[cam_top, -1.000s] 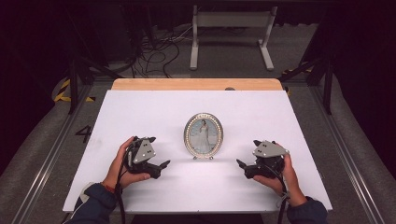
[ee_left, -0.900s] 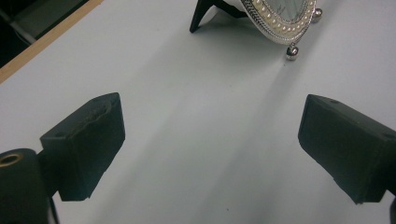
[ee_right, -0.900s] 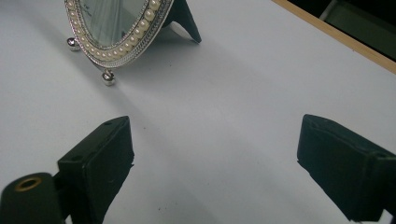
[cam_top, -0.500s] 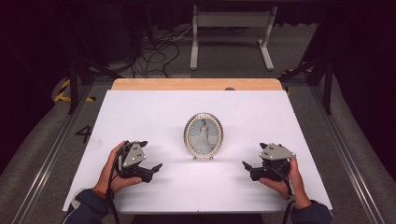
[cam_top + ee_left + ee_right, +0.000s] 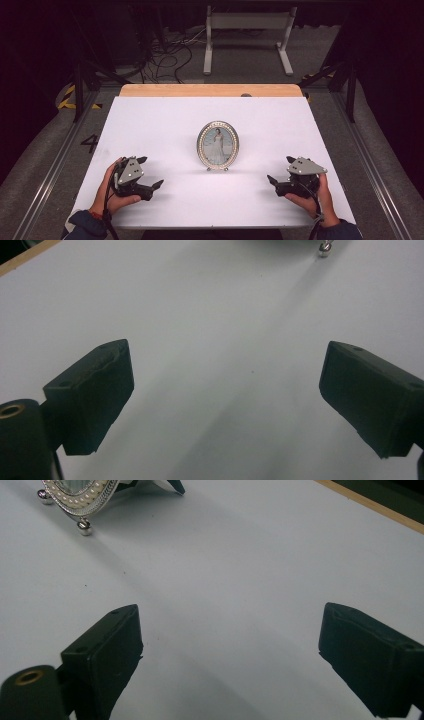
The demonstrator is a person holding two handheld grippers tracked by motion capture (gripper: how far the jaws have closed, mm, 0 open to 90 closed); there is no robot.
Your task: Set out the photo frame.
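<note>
Oval picture frame (image 5: 217, 145) stands upright mid-worktop (image 5: 165, 120); left gripper (image 5: 150, 172) and right gripper (image 5: 279, 170) flank it, apart, jaws released, empty.

A white worktop (image 5: 165, 125) spans the middle of the high view, with a bare wooden strip (image 5: 210, 90) along its far edge. An oval pearl-rimmed photo frame (image 5: 217, 145) stands upright at the frame's centre on small ball feet (image 5: 84, 526), casting a soft shadow toward the lower edge.
</note>
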